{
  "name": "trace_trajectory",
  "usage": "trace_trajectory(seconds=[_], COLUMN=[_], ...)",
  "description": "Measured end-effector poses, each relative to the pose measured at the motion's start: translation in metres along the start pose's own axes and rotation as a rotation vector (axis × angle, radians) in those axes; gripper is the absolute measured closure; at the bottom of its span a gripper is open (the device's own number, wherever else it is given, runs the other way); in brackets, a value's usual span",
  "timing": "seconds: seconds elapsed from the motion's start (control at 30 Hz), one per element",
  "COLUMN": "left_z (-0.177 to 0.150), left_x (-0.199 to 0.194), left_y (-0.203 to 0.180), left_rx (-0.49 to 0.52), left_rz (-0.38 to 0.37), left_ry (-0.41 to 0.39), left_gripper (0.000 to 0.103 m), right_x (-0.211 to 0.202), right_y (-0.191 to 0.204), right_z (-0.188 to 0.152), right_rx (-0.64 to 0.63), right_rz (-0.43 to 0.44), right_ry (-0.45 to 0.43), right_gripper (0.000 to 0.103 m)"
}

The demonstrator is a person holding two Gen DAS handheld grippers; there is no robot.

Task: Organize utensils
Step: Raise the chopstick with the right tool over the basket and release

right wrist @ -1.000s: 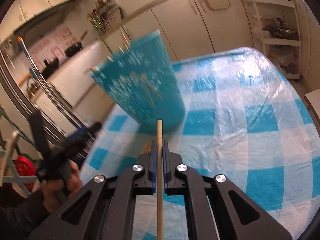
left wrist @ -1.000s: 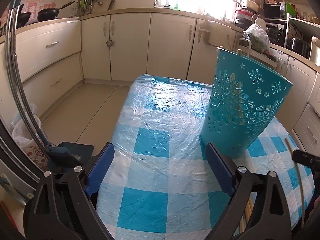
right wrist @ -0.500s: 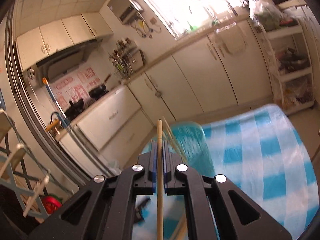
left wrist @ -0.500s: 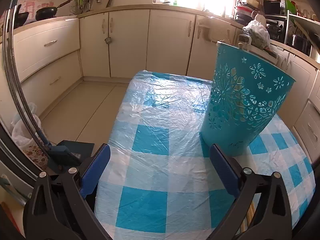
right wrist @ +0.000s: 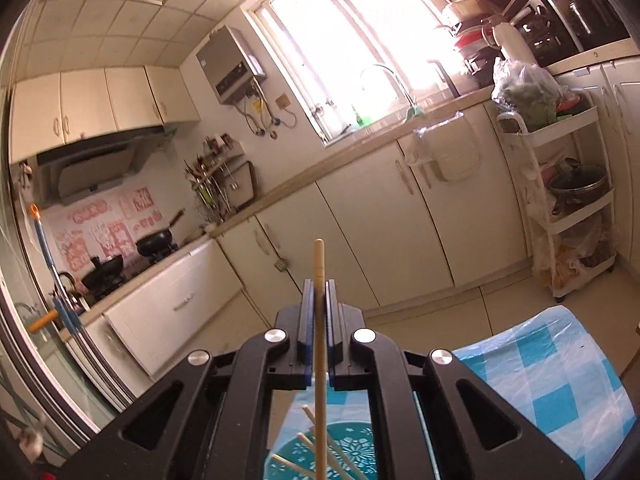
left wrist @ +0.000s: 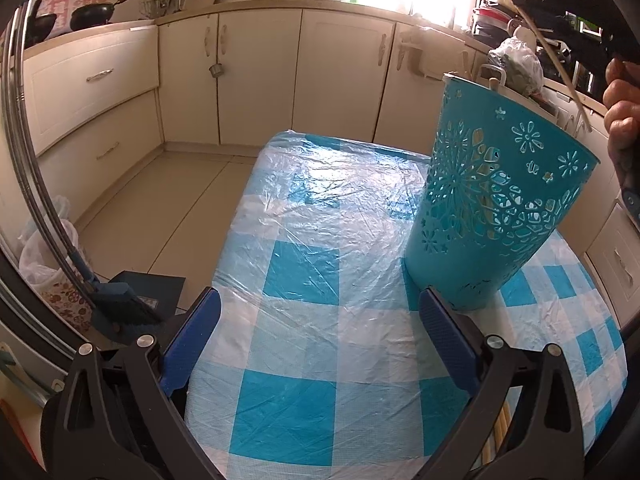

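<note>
The right gripper (right wrist: 319,292), still pinching a chopstick (right wrist: 319,320), has gone up above the blue basket (left wrist: 492,204); the left gripper (left wrist: 320,344) stays wide open.

We see a teal holder (left wrist: 496,208) with cut-out flowers at two o'clock. Our tablecloth (left wrist: 320,280) is checked blue and white

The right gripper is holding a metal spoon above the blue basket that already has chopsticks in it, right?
Not quite. The right gripper is shut on a wooden chopstick, not a metal spoon. The right wrist view shows the pale stick clamped between its fingers, right above the blue basket with other chopsticks already standing in it.
</note>
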State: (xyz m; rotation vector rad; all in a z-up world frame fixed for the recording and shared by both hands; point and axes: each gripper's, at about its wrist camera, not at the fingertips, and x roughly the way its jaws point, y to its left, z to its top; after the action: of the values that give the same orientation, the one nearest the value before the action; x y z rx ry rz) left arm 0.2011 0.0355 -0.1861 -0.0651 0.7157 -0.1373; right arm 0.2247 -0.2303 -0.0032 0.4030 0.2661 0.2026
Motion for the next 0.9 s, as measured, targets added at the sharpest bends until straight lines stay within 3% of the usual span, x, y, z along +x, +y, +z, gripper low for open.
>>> trace_trajectory(seconds=[0.33,0.53,0.6,0.73,0.9], left_z=[-0.001,-0.001,-0.001,-0.001,-0.001], left_x=[0.001,0.003,0.003,0.004,0.003], left_y=[0.002,0.004,0.004,0.004,0.005], left_rx=[-0.011,-0.021,-0.025,-0.028,-0.03], left_rz=[0.0,-0.001,0.0,0.005,0.006], left_ry=[0.006,0.013,0.014,0.014,0.014], left_gripper=[0.008,0.008,0.008,0.008,0.008], right_x=[-0.003,-0.03,-0.049,-0.085,-0.112], right_y=[0.005,0.008,0.006,0.003,-0.002], right_z=[-0.027,-0.034,-0.033,-0.033,-0.062], right_rx=[-0.069,-0.094,-0.095,-0.086,-0.1], right_rz=[0.001,0.004,0.002,-0.02,-0.063], right_ry=[0.095,0.113,0.091,0.051,0.129], right_gripper=[0.097,0.094,0.09,0.071,0.068])
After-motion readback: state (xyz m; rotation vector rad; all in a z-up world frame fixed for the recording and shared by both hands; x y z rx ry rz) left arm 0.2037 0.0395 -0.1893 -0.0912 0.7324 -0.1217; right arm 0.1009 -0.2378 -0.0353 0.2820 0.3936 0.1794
